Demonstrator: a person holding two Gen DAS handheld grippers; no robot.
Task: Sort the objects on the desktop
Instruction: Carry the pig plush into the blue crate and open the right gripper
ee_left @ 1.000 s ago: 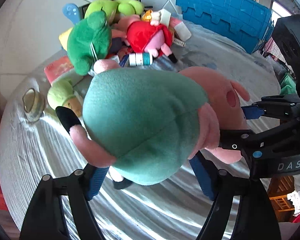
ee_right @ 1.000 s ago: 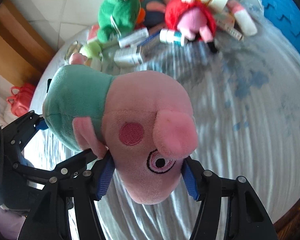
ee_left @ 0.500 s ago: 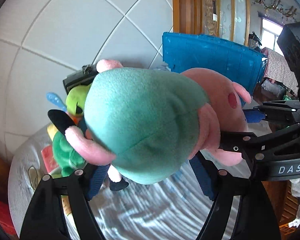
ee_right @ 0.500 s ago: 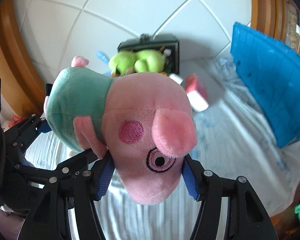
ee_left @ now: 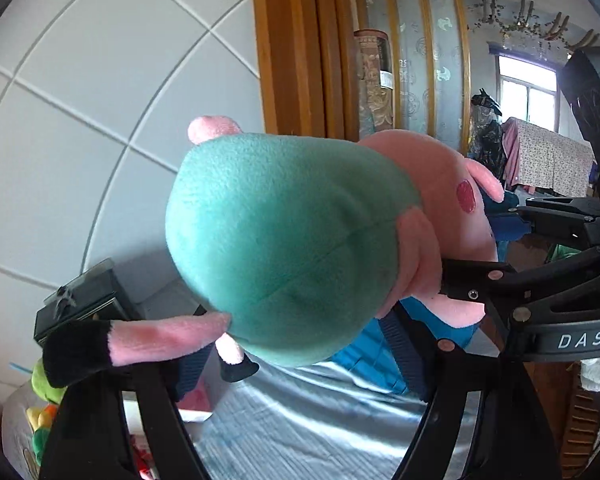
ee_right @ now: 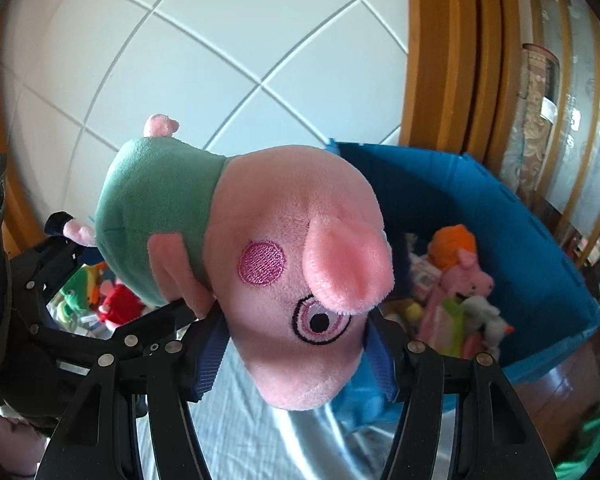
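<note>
A pink pig plush in a green shirt [ee_left: 292, 240] is held in the air by both grippers. My left gripper [ee_left: 296, 356] is shut on its green body. My right gripper [ee_right: 296, 356] is shut on its pink head [ee_right: 300, 280]; this gripper also shows at the right of the left wrist view [ee_left: 500, 240]. The plush hangs above the table, beside the open blue crate [ee_right: 520, 240].
The blue crate holds several plush toys [ee_right: 460, 292]. A pile of toys [ee_right: 112, 300] lies on the grey cloth table [ee_left: 300, 420] at the left, with a black box [ee_left: 80, 304] behind it. A white tiled wall [ee_right: 220, 60] and a wooden door frame [ee_left: 292, 60] stand beyond.
Both grippers have lifted the pig plush higher and tilted up. The crate's inside now shows in the right wrist view. The grip on the plush is unchanged.
</note>
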